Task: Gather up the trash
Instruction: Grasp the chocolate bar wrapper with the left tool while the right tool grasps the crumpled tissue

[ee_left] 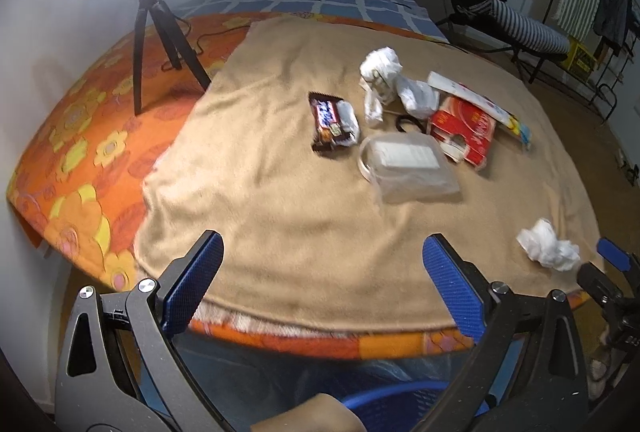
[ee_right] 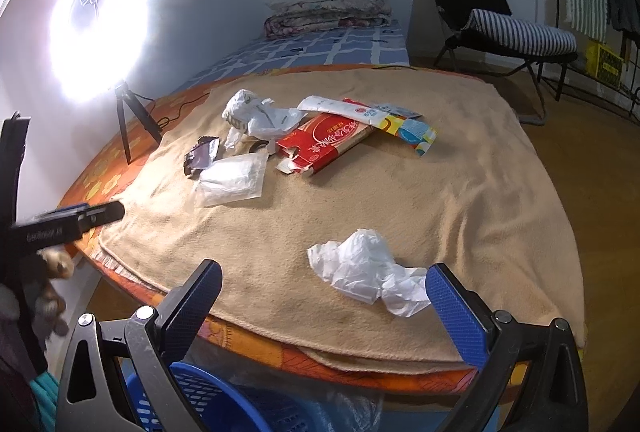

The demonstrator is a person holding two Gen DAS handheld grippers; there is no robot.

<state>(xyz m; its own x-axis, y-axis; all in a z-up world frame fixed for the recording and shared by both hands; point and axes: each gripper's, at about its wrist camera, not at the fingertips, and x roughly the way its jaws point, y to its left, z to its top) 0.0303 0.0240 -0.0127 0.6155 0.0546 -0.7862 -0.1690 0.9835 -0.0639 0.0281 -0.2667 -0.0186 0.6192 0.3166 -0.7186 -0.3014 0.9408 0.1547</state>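
At the near edge of the bed, both tools are spread wide and empty: the left tool (ee_left: 322, 284) hangs over the beige blanket (ee_left: 280, 191), and the right tool (ee_right: 324, 306) sits with the crumpled white tissue (ee_right: 368, 272) just ahead, between its fingers but not pinched. The blanket covers an orange floral sheet (ee_left: 80, 159), with a ring light (ee_right: 98, 31) by the wall and a blue basket (ee_right: 208, 400) below. Further back sit a candy wrapper (ee_left: 330, 121), clear plastic bag (ee_left: 408, 167) and red box (ee_left: 464, 129).

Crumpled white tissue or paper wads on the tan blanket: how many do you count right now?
3. One lies alone near the front edge, by the right gripper. Two sit in the far pile: one at the back, one beside the red carton. Others may be hidden.
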